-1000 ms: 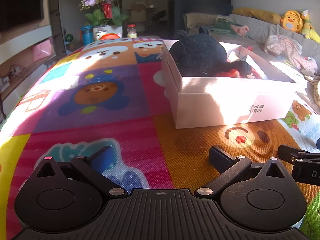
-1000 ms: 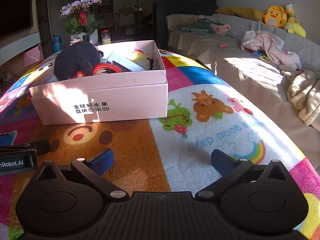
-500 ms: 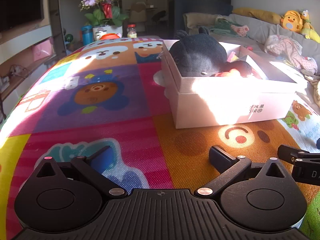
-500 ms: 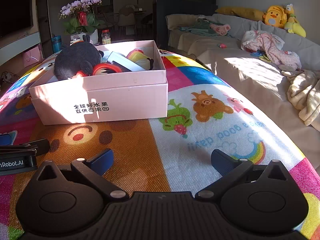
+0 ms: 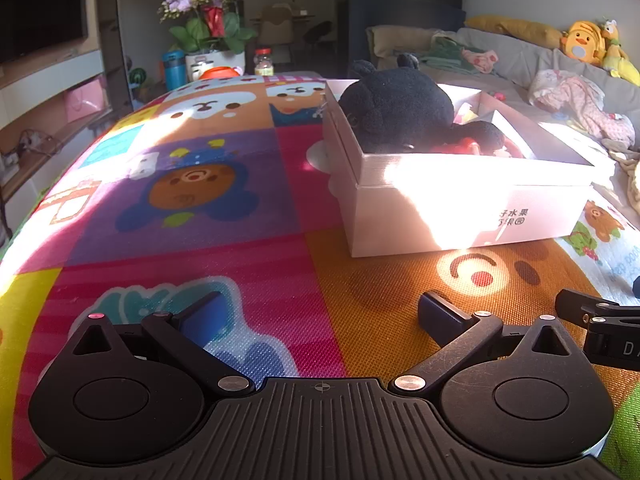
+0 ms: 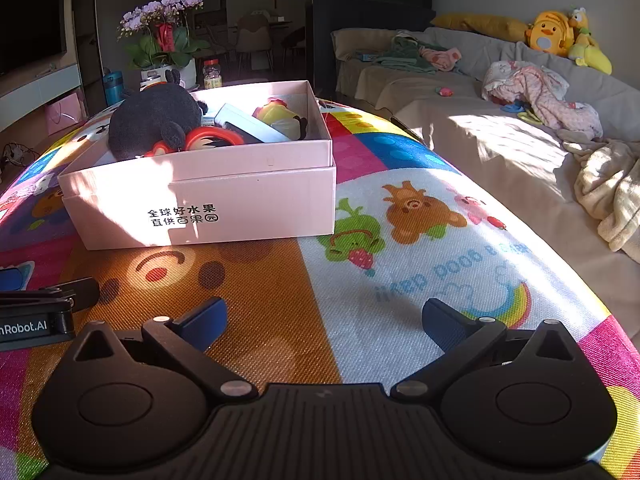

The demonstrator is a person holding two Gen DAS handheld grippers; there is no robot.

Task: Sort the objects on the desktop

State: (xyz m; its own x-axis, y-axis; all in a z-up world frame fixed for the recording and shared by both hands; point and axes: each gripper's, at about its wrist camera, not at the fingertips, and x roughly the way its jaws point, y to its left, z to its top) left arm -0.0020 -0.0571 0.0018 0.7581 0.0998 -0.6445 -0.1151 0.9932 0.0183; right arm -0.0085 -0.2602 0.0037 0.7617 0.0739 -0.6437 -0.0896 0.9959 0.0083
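A bright cartoon play mat (image 5: 208, 240) covers the surface. The left gripper (image 5: 320, 312) rests low, jaws spread and empty; the pink box (image 6: 200, 196) holding a black plush toy (image 6: 154, 120) sits ahead to its right. The right gripper (image 6: 322, 316), likewise spread and empty, has the box ahead to its left.

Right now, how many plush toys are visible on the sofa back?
2: a yellow duck plush against the backrest, and a yellow-green plush leaning beside it on its right. Others may be hidden.

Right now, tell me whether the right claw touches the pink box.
Apart. The right wrist view shows bare mat between the open right claw and the pink box.
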